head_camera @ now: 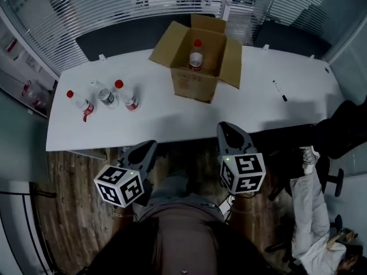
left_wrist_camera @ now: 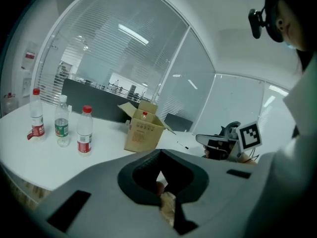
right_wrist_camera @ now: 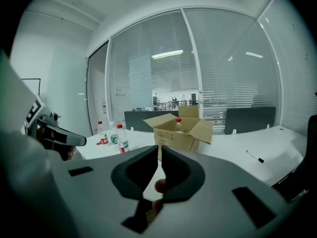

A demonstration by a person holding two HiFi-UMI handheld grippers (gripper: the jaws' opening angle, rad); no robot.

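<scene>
My left gripper (head_camera: 147, 148) (left_wrist_camera: 159, 153) and right gripper (head_camera: 226, 130) (right_wrist_camera: 159, 149) hang side by side just off the white table's (head_camera: 172, 125) near edge, close to my body. Both are shut with nothing between the jaws. An open cardboard box (head_camera: 198, 59) (left_wrist_camera: 142, 130) (right_wrist_camera: 181, 130) stands at the table's far middle, and a red-capped bottle (head_camera: 196, 55) stands upright inside it. Three more bottles stand at the table's left: a red-capped one (head_camera: 82, 103), a green-labelled one (head_camera: 103, 94) and another red-capped one (head_camera: 127, 96). All are well beyond both grippers.
A black pen (head_camera: 280, 90) (right_wrist_camera: 255, 156) lies on the table's right part. Dark partitions (head_camera: 120, 36) line the far edge, with glass walls and blinds behind. Another person's legs and an office chair (head_camera: 321, 176) are at the right, off the table. Wood floor shows below.
</scene>
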